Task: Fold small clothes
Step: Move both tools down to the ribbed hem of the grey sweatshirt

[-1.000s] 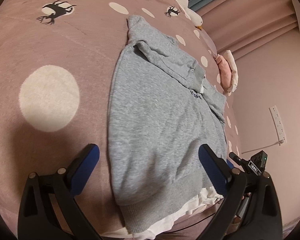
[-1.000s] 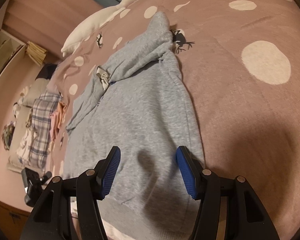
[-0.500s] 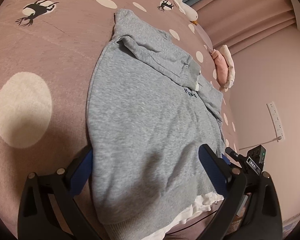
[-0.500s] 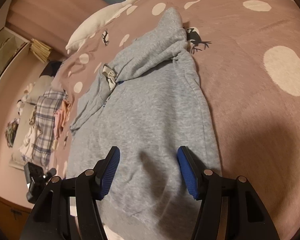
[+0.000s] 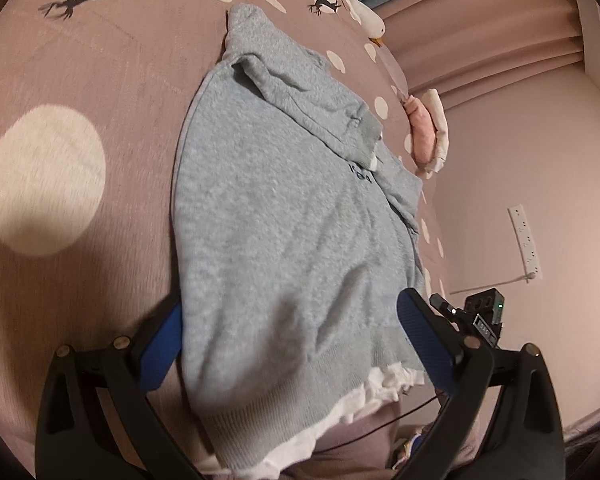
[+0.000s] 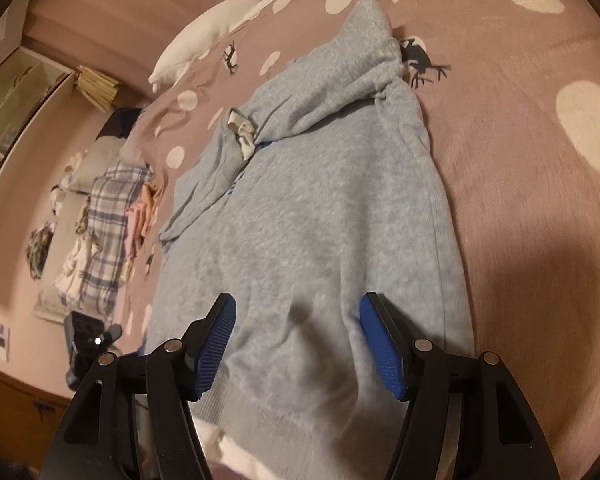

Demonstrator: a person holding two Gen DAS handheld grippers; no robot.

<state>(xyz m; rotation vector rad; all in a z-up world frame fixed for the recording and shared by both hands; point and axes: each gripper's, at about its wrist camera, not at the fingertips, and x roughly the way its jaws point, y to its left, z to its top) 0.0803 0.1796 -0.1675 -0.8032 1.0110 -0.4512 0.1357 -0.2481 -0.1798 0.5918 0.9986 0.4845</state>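
Note:
A small grey sweatshirt [image 5: 284,216] lies flat on a pink bedspread, both sleeves folded across its chest, a white hem showing under its ribbed bottom edge. It also shows in the right wrist view [image 6: 324,216]. My left gripper [image 5: 292,332] is open and empty, its blue pads [image 5: 420,340] straddling the hem's left part just above the cloth. My right gripper [image 6: 298,344] is open and empty over the hem's right part.
The pink bedspread [image 5: 80,80] with white dots and deer prints spreads all round. A white goose plush [image 6: 220,28] lies at the far edge. Folded clothes, a plaid one [image 6: 104,216] among them, lie beyond the bed. A wall power strip [image 5: 524,240] is at right.
Both grippers have moved closer to the sweatshirt's bottom hem. The left one slid right so its left pad sits at the garment's side edge. Both stayed open.

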